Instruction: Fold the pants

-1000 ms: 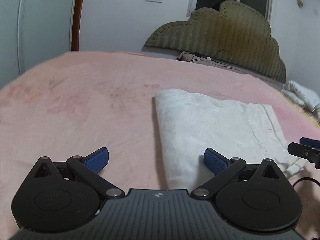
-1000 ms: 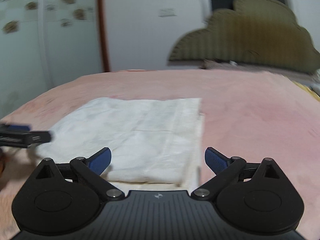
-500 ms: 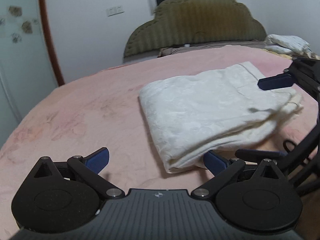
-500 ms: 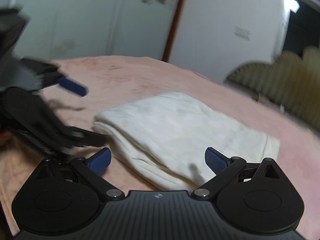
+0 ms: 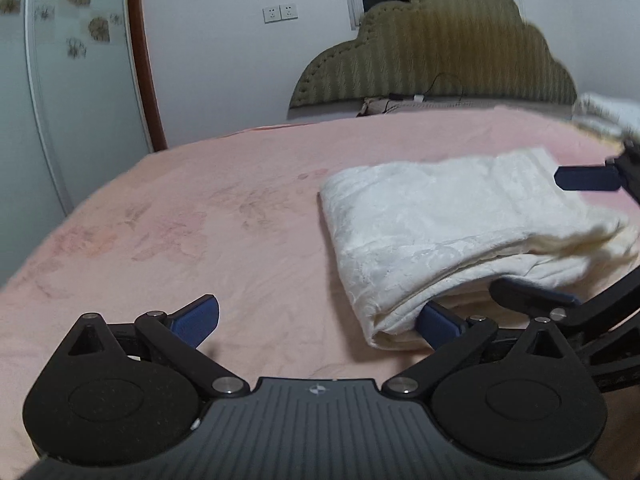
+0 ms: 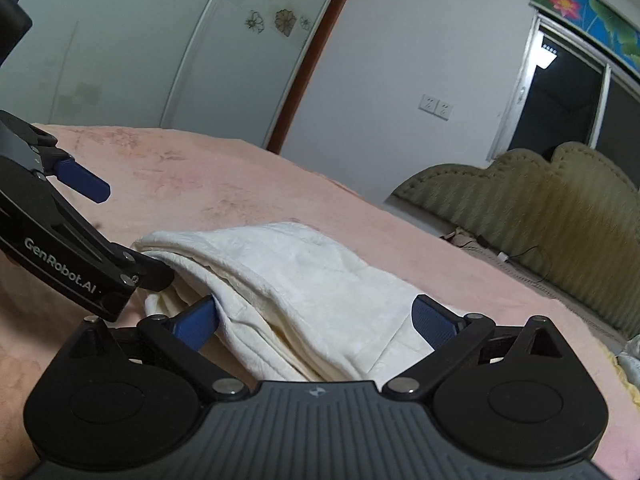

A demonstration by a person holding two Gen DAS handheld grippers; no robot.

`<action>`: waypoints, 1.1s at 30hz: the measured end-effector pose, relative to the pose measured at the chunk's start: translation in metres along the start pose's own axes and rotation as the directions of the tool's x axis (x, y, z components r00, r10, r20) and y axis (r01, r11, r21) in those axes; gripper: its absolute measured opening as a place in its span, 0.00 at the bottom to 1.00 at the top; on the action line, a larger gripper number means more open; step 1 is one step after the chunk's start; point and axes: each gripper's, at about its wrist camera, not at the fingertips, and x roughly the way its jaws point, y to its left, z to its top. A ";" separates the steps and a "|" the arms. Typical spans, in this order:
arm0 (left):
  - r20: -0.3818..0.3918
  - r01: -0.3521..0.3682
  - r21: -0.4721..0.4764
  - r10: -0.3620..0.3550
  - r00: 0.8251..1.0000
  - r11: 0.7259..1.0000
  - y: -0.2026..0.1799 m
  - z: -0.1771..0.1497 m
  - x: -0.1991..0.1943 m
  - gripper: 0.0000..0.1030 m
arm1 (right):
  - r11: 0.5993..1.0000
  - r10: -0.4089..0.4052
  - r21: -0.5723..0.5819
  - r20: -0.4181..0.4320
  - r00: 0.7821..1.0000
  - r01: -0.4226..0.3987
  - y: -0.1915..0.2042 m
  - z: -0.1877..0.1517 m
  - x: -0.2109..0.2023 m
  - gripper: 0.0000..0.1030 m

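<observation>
1. One pair of white pants, folded, on the bed.
2. One bed, under a pink cover.
3. Two tools: left tool and right tool, each with two blue-padded fingers, four fingers in all.
4. One olive scalloped headboard.
5. Two wall sockets, side by side.
6. One dark window.
7. One pale crumpled cloth at the bed's far right edge.
</observation>
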 end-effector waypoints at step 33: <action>0.080 0.388 0.113 -0.398 0.914 0.915 -0.040 0.028 0.026 0.97 | 0.818 0.133 0.574 -0.156 0.979 -0.019 -0.153 -0.064 -0.007 1.00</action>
